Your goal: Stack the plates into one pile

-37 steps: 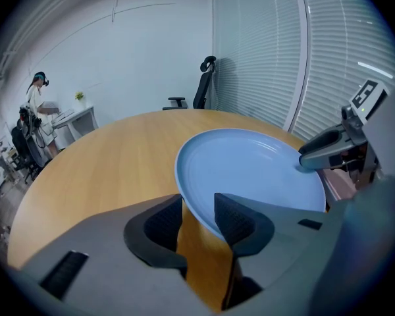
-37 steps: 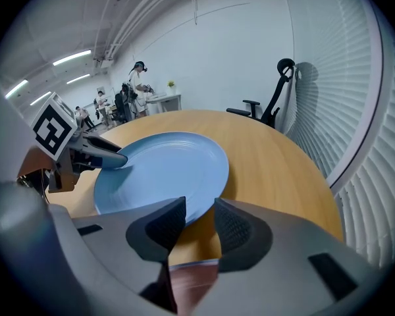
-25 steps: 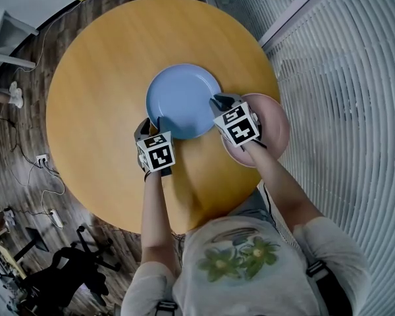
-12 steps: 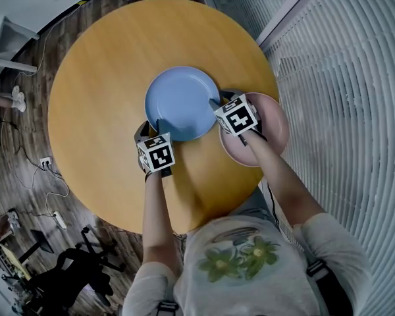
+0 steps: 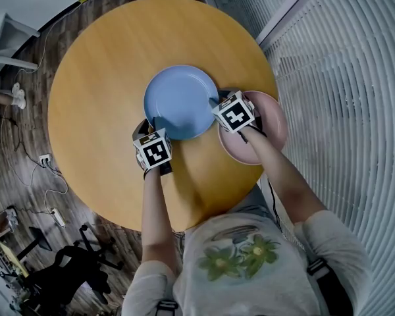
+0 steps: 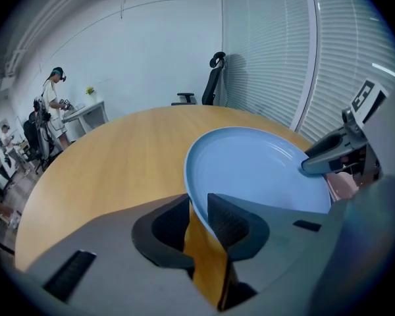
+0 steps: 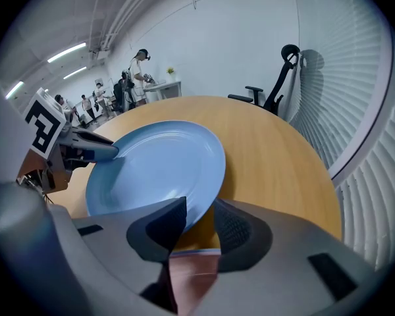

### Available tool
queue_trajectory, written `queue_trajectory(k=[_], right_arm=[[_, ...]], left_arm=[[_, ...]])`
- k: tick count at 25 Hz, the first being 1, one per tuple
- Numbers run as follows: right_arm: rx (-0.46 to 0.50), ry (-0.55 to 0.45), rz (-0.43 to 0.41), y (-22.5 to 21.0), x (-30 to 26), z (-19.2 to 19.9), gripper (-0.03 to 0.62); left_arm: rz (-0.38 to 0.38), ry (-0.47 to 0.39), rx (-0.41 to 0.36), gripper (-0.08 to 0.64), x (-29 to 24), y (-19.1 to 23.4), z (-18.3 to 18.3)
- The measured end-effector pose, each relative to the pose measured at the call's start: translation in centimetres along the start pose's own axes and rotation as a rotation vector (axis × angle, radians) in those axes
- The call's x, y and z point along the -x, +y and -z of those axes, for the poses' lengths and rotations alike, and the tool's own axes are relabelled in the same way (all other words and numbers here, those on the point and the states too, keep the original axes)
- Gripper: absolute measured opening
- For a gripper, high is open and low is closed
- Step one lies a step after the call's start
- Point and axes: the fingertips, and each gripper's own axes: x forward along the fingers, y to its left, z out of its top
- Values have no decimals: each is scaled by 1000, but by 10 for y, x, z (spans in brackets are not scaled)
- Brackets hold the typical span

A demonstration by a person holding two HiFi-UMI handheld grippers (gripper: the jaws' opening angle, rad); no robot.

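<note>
Securing the blue plate (image 5: 181, 101) for its lift looks like the step in hand.

Head view: blue plate mid-bench (image 5: 99, 78), pink plate (image 5: 268, 129) just beside it on the right. The left gripper (image 5: 151, 122) and right gripper (image 5: 217, 103) are both at the blue rim.

Left gripper view: jaws, just closing, clamped on the rim.

Right gripper view: jaws, just opened, stand apart around the rim, with the pink plate below.

Next, probably: right gripper closes, then a level carry onto the pink plate.

Pale blue plate (image 5: 181, 101); pink plate (image 5: 268, 133); orange table (image 5: 99, 97).
</note>
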Motion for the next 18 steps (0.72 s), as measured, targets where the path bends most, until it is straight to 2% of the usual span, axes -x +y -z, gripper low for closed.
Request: queue_trajectory(k=[5,12,18], right_arm=[[0,-55,0,17,15,-10,140],[13,-122,14,40,59,-17,140],[-7,-144,32,62,101,6,140]], left_arm=[[-29,-26,-24,103,25,12,-4],[-31,-69,-29,104,68,16,1],[-22,-91,-55,104,110,5,18]])
